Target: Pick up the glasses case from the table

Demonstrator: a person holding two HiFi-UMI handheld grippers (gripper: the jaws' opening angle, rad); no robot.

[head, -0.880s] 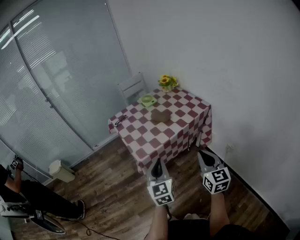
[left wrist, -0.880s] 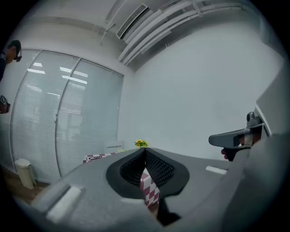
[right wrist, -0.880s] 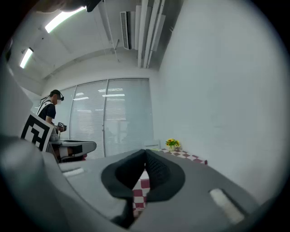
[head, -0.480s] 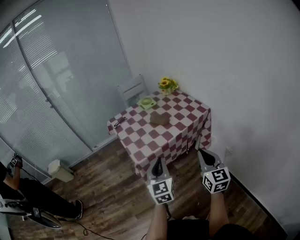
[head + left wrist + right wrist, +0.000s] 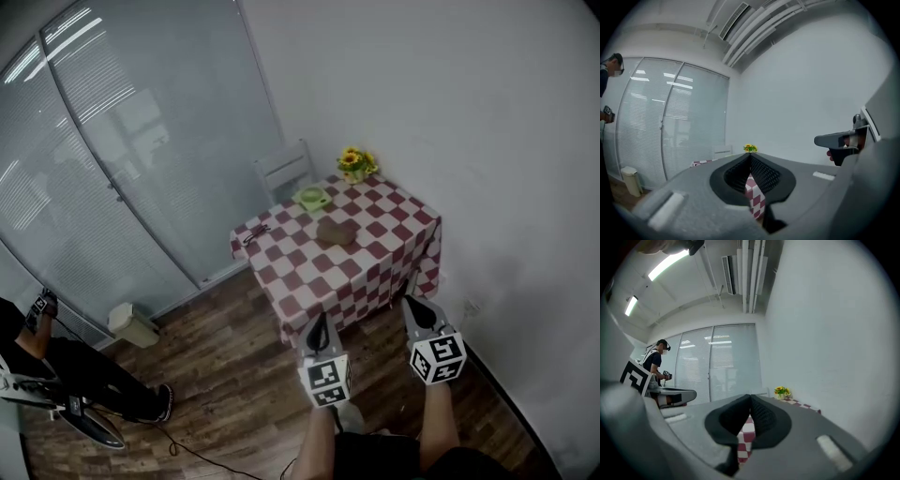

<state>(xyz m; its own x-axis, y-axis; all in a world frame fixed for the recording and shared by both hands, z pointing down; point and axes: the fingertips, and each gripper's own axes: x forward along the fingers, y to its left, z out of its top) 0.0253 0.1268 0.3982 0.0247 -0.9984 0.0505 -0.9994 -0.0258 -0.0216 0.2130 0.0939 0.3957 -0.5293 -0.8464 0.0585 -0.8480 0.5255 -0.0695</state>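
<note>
Far left: a person [image 5: 52,370] in dark clothing on the wood floor [image 5: 225,394], with a small pale bin [image 5: 131,324] just beside the glass partition [image 5: 122,159] and its blinds.

Centre: a white chair [image 5: 286,169] stands behind a table [image 5: 394,258] covered in a red-and-white checked cloth. On the cloth's left corner lies a small dark object [image 5: 257,236], too small to identify. A green bowl [image 5: 314,198] sits at the rear edge, and a pot of sunflowers [image 5: 355,161] in the rear corner by the wall. The brown glasses case [image 5: 335,232] lies near the middle of the tabletop, apart from the other items.

Foreground: the left gripper [image 5: 319,323] is held level short of the table, jaws pressed together, nothing between them. The right gripper [image 5: 411,306], beside it, is likewise closed and empty. Both are well apart from the case.
</note>
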